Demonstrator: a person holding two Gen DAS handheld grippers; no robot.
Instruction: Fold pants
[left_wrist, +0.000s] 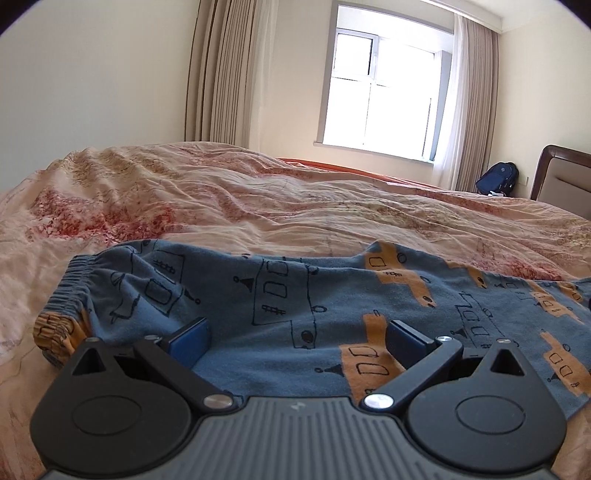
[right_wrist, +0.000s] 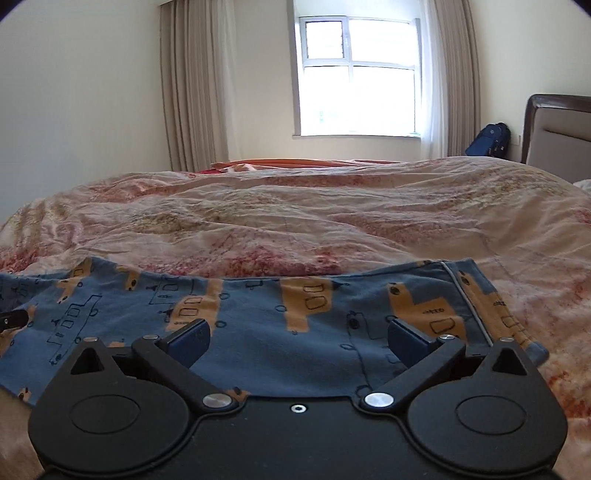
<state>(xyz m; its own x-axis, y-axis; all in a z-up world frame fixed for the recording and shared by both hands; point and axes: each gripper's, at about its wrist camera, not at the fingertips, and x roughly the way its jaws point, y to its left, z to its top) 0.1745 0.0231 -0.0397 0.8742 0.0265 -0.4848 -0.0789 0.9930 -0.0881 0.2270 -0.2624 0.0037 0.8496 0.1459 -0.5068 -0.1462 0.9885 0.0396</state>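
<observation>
On a wide bed covered by a rumpled pink floral quilt, a pair of blue pants printed with orange and outlined vehicles lay stretched sideways along the near edge. At the far left, its gathered elastic waistband sat bunched and slightly raised. Just right of it, the left gripper hovered low over the fabric, its blue pads spread wide and grasping nothing. Further right, the cloth ran on into the leg. The right gripper hung above that stretch, likewise released, both pads well apart with cloth beneath them but none pinched. At the right end, a hemmed cuff with pale piping marked the leg's finish. The garment seemed laid lengthwise with one leg over the other, probably ready for a fold across its length. Beyond it, bare quilt offered plenty of room; a curtained window, a headboard and a blue backpack stood well away.
</observation>
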